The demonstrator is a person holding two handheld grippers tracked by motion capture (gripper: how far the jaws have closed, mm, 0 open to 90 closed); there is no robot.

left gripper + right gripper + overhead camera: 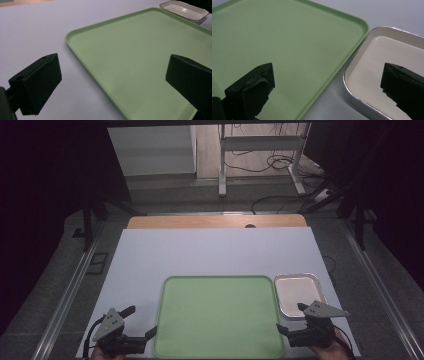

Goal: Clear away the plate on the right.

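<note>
Your left gripper [141, 324], jaws spread and empty, straddles the green tray [218, 316]'s left rim; closing low could shove the tray into the metal pan [299, 293] touching its right edge. Your right gripper [294, 319], also spread, straddles that seam and could knock either.

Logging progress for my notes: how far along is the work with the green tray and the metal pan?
Nothing looks done yet: the green tray lies bare and the metal pan beside it holds nothing. Nothing is in hand either: the left gripper stands open at the tray's left edge, the right gripper open over the gap between tray and pan. Any grasping or moving is left to do.
</note>
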